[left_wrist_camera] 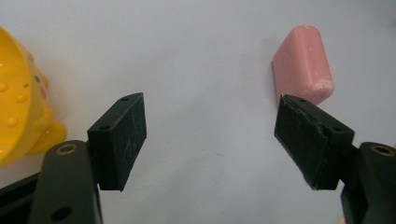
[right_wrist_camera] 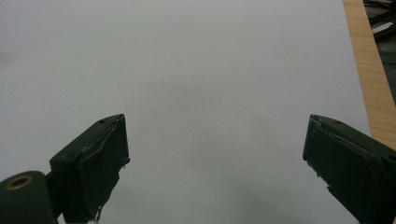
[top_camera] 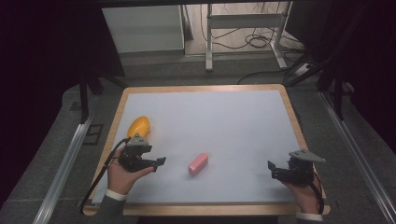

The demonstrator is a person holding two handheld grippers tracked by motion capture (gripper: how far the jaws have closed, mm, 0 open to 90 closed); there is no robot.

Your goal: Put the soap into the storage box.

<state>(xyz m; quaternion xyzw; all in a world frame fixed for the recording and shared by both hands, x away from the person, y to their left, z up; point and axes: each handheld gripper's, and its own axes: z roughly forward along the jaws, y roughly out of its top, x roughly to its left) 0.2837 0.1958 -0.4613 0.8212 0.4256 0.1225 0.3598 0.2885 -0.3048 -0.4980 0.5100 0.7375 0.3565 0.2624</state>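
A pink soap-like block [top_camera: 198, 164] lies on the pale mat near the front middle. A yellow dotted bowl-like object [top_camera: 139, 126] rests at the left side of the mat. My left gripper [top_camera: 157, 163] sits just in front of the yellow object, open and empty, pointing toward the pink block. In the left gripper view the pink block [left_wrist_camera: 303, 65] lies beyond the right jaw and the yellow object [left_wrist_camera: 21, 116] is at the left edge. My right gripper [top_camera: 273, 169] is at the front right, open, with only bare mat [right_wrist_camera: 210, 93] between its jaws.
The mat lies on a wooden board [top_camera: 201, 88] whose edge shows all round. Metal rails [top_camera: 65, 161] run along both sides of the table. A white desk frame [top_camera: 243, 23] and cables are on the floor beyond.
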